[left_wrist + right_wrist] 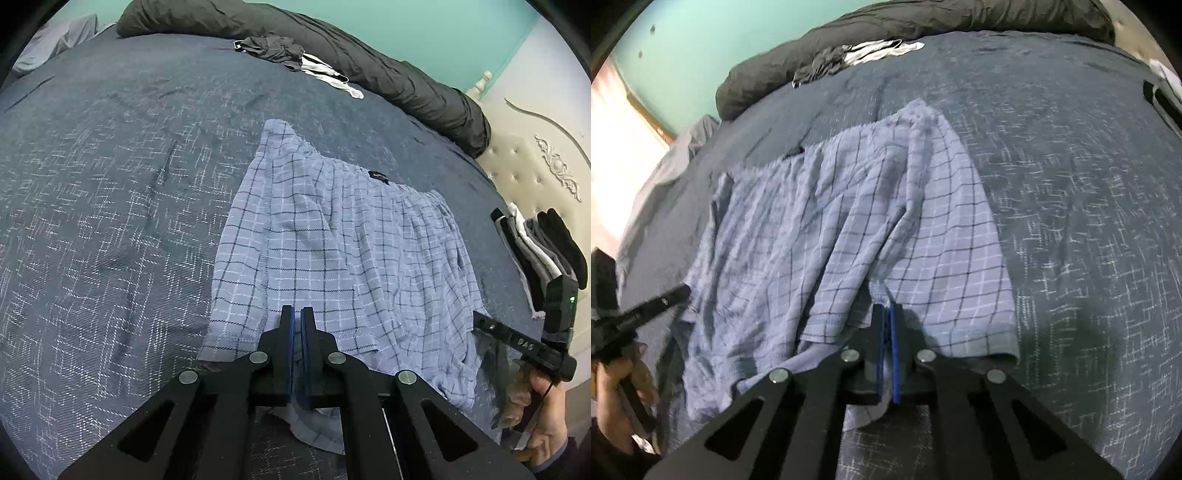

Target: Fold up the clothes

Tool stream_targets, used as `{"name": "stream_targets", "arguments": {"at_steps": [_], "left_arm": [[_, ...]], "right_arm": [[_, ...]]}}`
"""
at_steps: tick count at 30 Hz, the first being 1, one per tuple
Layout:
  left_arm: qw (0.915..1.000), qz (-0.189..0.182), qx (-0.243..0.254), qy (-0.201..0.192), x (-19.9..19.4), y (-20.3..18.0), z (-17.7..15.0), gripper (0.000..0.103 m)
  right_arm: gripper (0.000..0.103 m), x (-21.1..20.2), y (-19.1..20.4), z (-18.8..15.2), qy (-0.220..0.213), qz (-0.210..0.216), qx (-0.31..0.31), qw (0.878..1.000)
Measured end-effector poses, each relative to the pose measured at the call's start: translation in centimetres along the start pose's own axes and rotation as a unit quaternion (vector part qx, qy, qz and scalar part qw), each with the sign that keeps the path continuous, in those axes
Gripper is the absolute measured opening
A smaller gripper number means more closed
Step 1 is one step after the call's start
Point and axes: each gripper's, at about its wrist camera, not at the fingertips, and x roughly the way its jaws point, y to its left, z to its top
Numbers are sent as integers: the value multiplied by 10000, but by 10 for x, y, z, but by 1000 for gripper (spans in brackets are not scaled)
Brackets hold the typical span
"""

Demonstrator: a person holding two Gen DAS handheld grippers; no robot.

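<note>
A pair of light blue checked shorts (332, 236) lies spread on the dark blue bed cover (110, 184), waistband away from me; it also shows in the right wrist view (831, 221). My left gripper (297, 314) is shut on the shorts' near hem, with cloth hanging below the jaws. My right gripper (887, 312) is shut on the hem of the shorts too, cloth pinched between its blue pads. Each gripper shows at the edge of the other's view, the right one (517, 343) and the left one (639, 314), held by a hand.
A rolled dark duvet (332, 48) lies along the far edge of the bed. A heap of dark and white clothes (291, 55) sits beside it. A stack of folded dark and grey clothes (543, 243) lies near the cream headboard (535, 166). A teal wall stands behind.
</note>
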Motion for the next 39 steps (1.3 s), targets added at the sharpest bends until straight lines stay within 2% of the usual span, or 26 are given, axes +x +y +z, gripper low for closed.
{"name": "stream_targets", "arguments": {"at_steps": [8,10,13,16,27,38,39], "left_arm": [[10000,-8,-38,-17,1,-5,3,8],[10000,-50,-31,-14,1,-7,4,21],[10000,-85,-12,26,4,-11,4,36],[10000,-47,-18,54,7,-13,4,37],[9999,-8,-25,140,13,-15,7,38],[9988,-25,309,374,20,-20,-2,38],[9987,-39,309,408,22,-19,-3,32]], "right_arm": [[2,-29,-30,3,-375,231,406,9982],[2,-28,-21,18,-474,200,443,9977],[2,-44,-34,11,-670,174,587,9959],[2,-52,-56,14,-753,197,793,9938],[2,-71,-86,8,-1077,43,1130,9877],[2,-59,-83,10,-933,131,1190,9884],[2,-58,-84,10,-922,142,1204,9883]]}}
